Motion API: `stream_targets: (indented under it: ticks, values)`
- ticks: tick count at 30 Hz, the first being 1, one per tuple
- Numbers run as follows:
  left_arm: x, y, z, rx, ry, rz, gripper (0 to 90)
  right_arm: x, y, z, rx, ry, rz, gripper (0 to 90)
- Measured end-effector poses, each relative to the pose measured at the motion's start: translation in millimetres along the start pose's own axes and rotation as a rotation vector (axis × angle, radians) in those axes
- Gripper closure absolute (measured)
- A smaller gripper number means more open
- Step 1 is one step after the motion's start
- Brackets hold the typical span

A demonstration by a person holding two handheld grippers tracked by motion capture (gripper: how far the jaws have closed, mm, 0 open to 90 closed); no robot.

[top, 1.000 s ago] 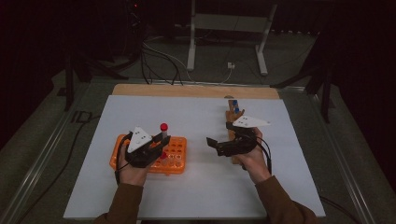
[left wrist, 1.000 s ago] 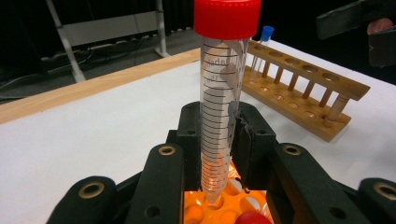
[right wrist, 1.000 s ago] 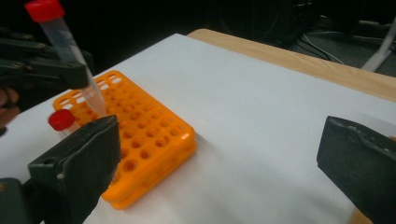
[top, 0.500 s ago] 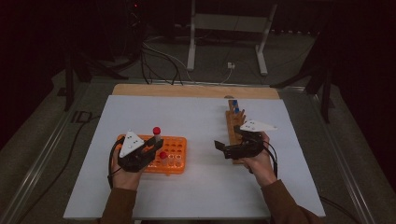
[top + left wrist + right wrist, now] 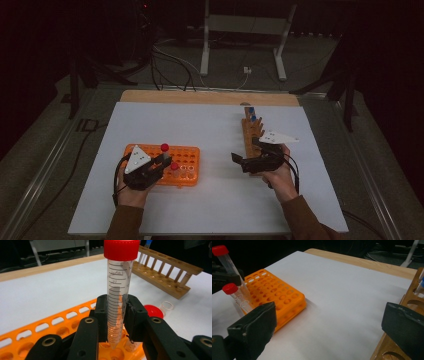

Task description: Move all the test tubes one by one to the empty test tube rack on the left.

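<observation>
While my left fingers (image 5: 117, 315) pinch the red-capped tube (image 5: 119, 285) upright around its lower barrel, its tip hangs just above the holes of the orange rack (image 5: 60, 322), not yet seated. I read this as the lowering step: tube in transit into a hole, right beside a second capped tube (image 5: 174, 167) already standing in the rack. Next I need to line the tip over an empty hole, keep the tube vertical, sink it, then let go without knocking its neighbour. My right fingers (image 5: 332, 322) stand wide apart with nothing between them, waiting beside the wooden rack (image 5: 251, 132). Both racks sit well apart on the white sheet (image 5: 215, 130) covering the bench, whose wooden far edge (image 5: 210, 97) peeks out. Beyond, it's a dark room with cables on the floor (image 5: 170, 60) and a white stand (image 5: 245, 30).
</observation>
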State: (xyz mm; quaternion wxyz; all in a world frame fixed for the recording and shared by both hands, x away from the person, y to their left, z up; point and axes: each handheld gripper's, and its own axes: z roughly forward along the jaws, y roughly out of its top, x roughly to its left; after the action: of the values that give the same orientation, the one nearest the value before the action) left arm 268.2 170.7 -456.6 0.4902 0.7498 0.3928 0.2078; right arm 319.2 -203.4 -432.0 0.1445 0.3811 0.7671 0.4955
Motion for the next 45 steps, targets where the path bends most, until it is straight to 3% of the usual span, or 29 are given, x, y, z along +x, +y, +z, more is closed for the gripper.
stream_targets:
  ticks: [8,18,29,45]
  values:
    - [-1.3,-10.7,-1.1,0.046,-0.002,0.008,74.3,-0.4,-1.4,-0.7,-0.005,0.013,0.001,0.4]
    - [-5.3,-19.2,4.3,0.13,-0.004,0.069,74.2,0.1,-2.8,-0.7,-0.007,0.024,0.007,0.4]
    - [-5.5,-25.0,11.2,0.214,-0.005,0.091,74.9,0.8,-4.0,0.5,-0.004,0.031,0.004,0.5]
    - [-5.2,-25.6,10.8,0.219,-0.007,0.09,73.5,1.5,-5.0,2.7,0.003,0.038,-0.001,0.5]
